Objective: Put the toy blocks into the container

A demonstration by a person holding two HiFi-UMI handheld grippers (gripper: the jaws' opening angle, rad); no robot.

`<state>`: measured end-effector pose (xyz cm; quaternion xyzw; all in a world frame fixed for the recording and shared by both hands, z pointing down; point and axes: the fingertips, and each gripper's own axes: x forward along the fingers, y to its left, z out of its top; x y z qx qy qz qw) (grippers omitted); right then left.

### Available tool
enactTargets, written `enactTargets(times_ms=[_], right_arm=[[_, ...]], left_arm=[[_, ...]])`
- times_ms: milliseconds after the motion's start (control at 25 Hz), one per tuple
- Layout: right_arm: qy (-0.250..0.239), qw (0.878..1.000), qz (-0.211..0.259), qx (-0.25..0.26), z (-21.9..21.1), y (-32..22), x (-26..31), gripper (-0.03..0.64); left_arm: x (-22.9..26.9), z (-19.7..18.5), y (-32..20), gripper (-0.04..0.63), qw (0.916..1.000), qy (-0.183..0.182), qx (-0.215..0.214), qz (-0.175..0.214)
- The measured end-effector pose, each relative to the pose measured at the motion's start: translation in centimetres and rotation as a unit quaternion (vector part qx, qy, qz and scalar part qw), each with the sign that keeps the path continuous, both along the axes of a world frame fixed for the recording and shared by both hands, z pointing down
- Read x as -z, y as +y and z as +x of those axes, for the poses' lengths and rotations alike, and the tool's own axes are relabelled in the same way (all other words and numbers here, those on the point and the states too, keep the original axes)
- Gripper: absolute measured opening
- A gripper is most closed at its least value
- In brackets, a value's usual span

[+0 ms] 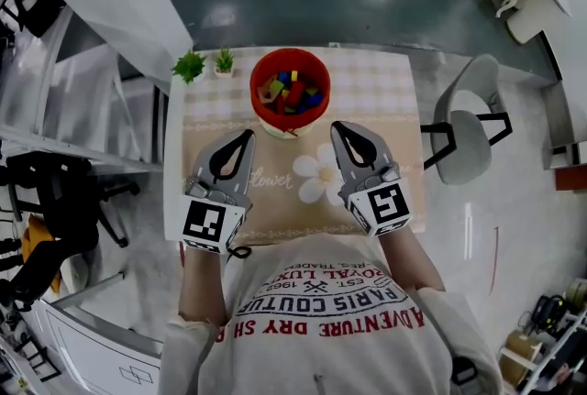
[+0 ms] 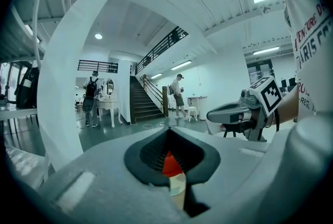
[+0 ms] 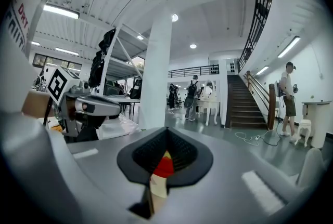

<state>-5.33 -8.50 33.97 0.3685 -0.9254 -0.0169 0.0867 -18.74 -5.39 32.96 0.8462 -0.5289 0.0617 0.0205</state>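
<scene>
The left forearm [image 1: 200, 283] and right forearm [image 1: 415, 260] reach up from the lower centre of the head view. The left tongs [image 1: 246, 141] and right tongs [image 1: 337, 129] lie side by side, nearly level. Their tips angle slightly toward each other, and each pair of jaws is closed and empty.

Ctr top: red container [image 1: 260, 109], blocks [image 1: 293, 95] blue/green/yellow/red. Tablecloth [image 1: 385, 91] beige check w/ white flower print. Left gripper [image 1: 249, 135] & right gripper [image 1: 336, 126] grey, b/w marker cubes. Upper-left plants [image 1: 190, 66] green.
</scene>
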Motion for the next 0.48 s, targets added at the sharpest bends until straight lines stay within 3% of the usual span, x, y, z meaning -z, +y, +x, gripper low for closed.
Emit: enactTargets(times_ms=[480], right_arm=[[0.010,1.000,-0.001,0.003,-0.38,-0.43,-0.62,0.000]], left_arm=[[-0.47,0.10,-0.66,0.003,0.9999,-0.007,-0.009,0.007]])
